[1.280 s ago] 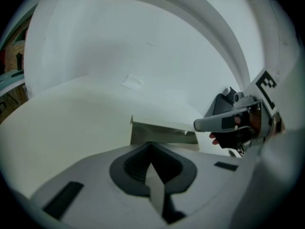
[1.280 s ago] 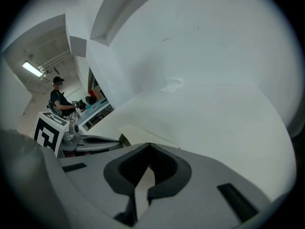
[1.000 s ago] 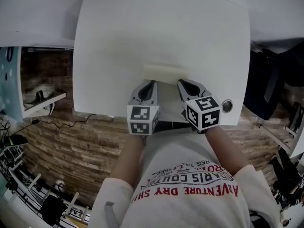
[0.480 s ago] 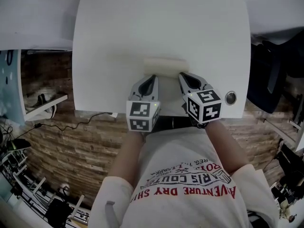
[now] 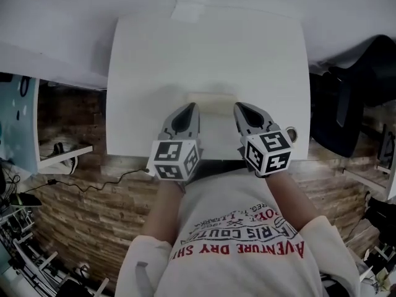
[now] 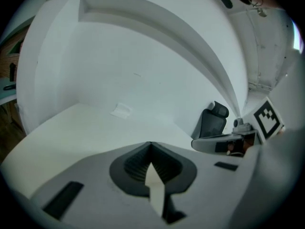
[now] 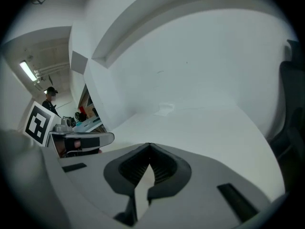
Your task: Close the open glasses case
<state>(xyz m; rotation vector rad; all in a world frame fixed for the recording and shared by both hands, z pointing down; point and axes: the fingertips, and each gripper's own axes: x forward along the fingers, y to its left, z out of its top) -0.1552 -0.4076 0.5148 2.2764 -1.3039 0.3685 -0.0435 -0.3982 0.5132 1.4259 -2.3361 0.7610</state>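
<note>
Glasses case (image 5: 213, 101) first, though we read it from the tools outward. Our left hand-held gripper (image 5: 191, 107) and right hand-held gripper (image 5: 237, 107) both have their jaws clenched tip to tip. Each gripper view shows nothing caught between them, only a sliver of pale surface behind the tips. We judge that this is deliberate: shutting a lid is a pressing job, and a closed pair of jaws makes one blunt, firm point to push with.

The two tips sit side by side at the near side of the case, the left one at its left end and the right one at its right end. They are touching it or just short of it; we cannot tell which from above. Working both ends would keep the case from skidding or twisting under a one-sided push.

The case itself lies crosswise on the white table (image 5: 154, 60), towards the near edge and about midway left to right, within easy reach of us. From the head view it looks low and flat, so we judge the lid is down or close to it, but no view shows the seam. Both gripper views look over it, across the table to a small pale patch (image 5: 190, 9) at the far edge.
</note>
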